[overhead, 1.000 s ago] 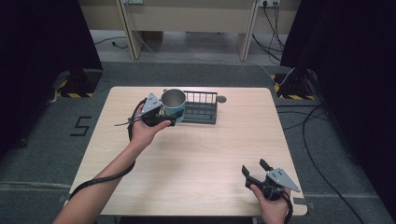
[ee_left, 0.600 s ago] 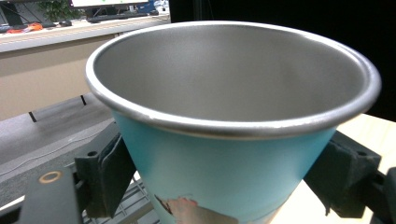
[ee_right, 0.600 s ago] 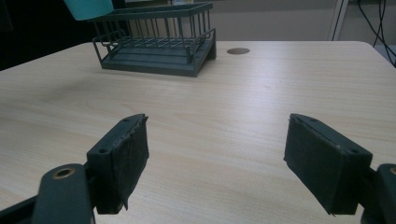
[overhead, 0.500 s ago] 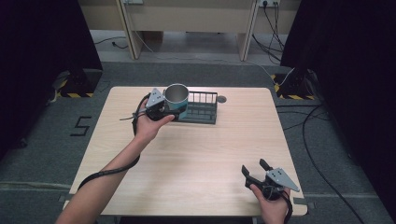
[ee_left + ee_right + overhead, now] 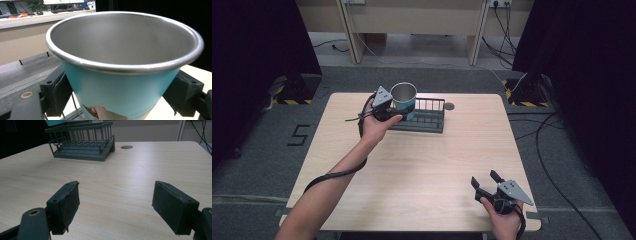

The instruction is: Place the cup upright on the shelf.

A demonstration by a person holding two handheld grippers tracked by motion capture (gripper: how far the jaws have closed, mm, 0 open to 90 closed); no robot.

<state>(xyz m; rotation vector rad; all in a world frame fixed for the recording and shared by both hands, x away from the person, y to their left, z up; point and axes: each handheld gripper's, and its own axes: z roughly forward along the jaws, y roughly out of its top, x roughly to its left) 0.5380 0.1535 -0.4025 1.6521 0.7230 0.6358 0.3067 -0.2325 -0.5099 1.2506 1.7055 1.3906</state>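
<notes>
Turquoise steel cup sits clamped in my left gripper over the wire rack; I'd lower it level, right gripper idling wide open and empty.

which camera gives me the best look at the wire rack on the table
The right gripper view: the wire rack shows whole, bars and tray clear. In the high view the rack is small, its left end hidden behind the cup. The left gripper view shows just a corner.

Light wooden table on grey carpet, black curtains either side, cables trailing right
</notes>
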